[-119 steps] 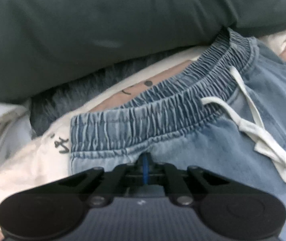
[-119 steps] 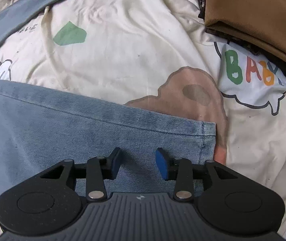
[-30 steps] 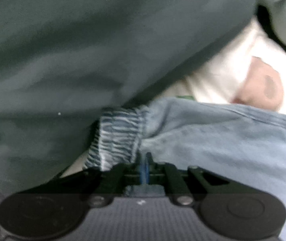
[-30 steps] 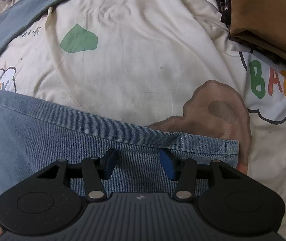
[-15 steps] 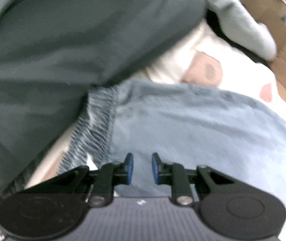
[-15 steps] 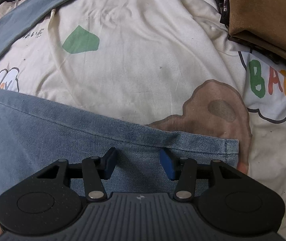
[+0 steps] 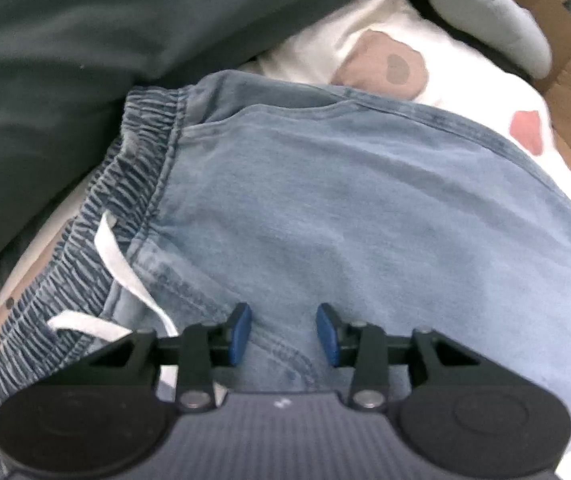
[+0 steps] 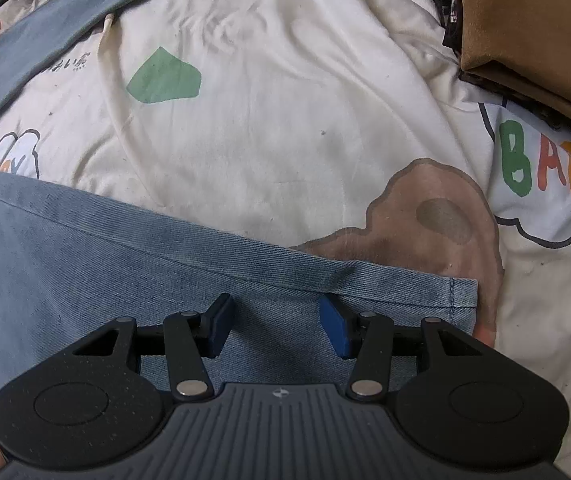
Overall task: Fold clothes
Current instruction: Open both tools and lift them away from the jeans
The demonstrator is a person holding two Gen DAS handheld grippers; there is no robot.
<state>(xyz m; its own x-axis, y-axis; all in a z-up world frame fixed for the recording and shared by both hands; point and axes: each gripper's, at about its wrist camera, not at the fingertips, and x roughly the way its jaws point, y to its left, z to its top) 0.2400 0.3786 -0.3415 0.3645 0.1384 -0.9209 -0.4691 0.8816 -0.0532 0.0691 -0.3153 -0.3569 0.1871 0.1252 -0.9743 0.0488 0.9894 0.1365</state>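
Jeans (image 7: 365,208) under left claw (image 7: 284,334) (blue pads apart), waistband (image 7: 133,184) left.

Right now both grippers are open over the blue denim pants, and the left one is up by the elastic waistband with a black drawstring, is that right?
Nearly. The drawstring is white, not black, as the left wrist view shows. The rest stands: the left gripper and right gripper are open over the denim pants, the left by the elastic waistband.

Both wrist cams sit low & close, looking fwd/down over light-blue denim pants (image 7: 365,208) (image 8: 85,248). Left cam faces elastic waistband (image 7: 133,184); right faces hem. Shared: pants, cream cartoon-print bedsheet (image 8: 285,120) (image 7: 365,28).
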